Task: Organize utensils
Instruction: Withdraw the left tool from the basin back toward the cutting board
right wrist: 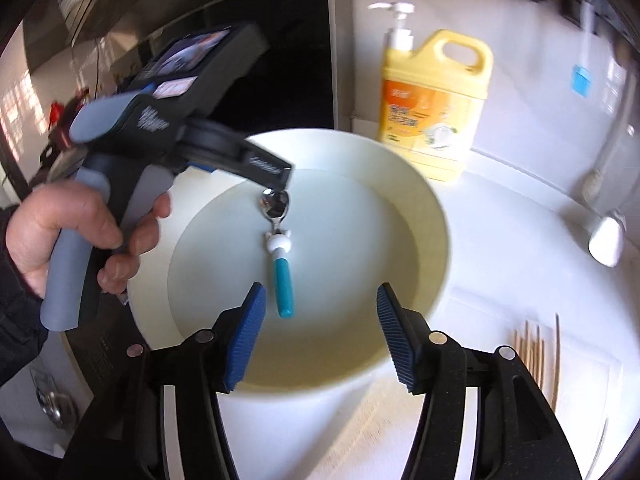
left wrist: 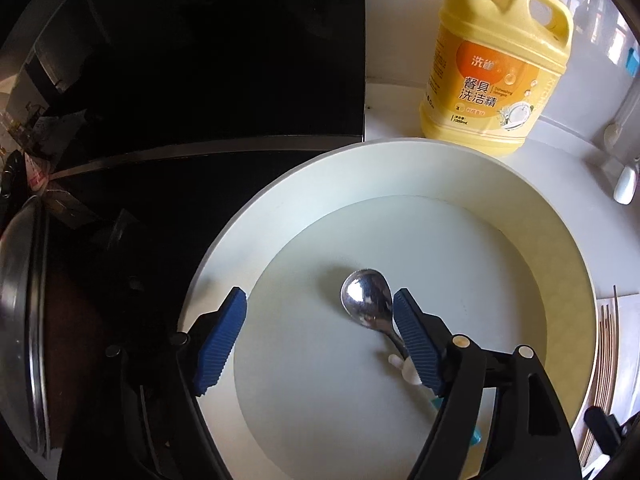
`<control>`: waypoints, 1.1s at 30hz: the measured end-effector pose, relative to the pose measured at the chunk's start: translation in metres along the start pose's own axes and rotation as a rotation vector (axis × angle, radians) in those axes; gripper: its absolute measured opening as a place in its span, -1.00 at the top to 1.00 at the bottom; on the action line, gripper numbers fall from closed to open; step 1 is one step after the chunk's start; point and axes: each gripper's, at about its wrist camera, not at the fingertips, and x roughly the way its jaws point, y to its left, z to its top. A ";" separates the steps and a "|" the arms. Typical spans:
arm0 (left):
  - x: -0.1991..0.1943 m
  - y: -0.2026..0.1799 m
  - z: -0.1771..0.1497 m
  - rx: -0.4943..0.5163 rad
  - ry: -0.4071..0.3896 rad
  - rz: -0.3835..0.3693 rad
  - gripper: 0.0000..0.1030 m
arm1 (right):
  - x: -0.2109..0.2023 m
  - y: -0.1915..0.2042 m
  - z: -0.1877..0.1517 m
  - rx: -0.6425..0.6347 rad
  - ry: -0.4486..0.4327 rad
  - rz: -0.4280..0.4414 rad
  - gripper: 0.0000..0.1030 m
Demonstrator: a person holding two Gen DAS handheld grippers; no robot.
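A spoon (right wrist: 279, 248) with a steel bowl, a white figure at the neck and a teal handle lies flat in the well of a large white plate (right wrist: 404, 184), bowl pointing away from the cameras. The left claw (left wrist: 318, 336) hangs over the plate with its blue pads wide apart, gripping nothing; its right pad (left wrist: 416, 344) sits over the spoon's neck and hides most of the handle, and contact cannot be judged. The right wrist view shows the whole spoon, plus the hand (right wrist: 76, 236) holding the left tool. The right claw (right wrist: 320, 336) is also wide and empty, above the plate's near rim. Beyond the plate stands a yellow pump bottle (left wrist: 496, 68) on the white surface (left wrist: 560, 152), labelled "餐具洗洁精" and "1000mL". Chopsticks (right wrist: 536, 352) lie to the right.
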 end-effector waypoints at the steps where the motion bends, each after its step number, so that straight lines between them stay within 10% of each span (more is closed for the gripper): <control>1: -0.009 -0.001 -0.006 0.006 -0.012 0.006 -0.51 | -0.007 -0.008 -0.004 0.028 -0.007 -0.002 -0.13; 18: -0.111 -0.108 -0.130 0.119 -0.078 -0.123 -0.79 | -0.139 -0.107 -0.147 0.348 0.020 -0.190 -0.35; 33: -0.125 -0.195 -0.166 0.255 -0.113 -0.241 -0.81 | -0.174 -0.161 -0.188 0.521 0.037 -0.350 -0.35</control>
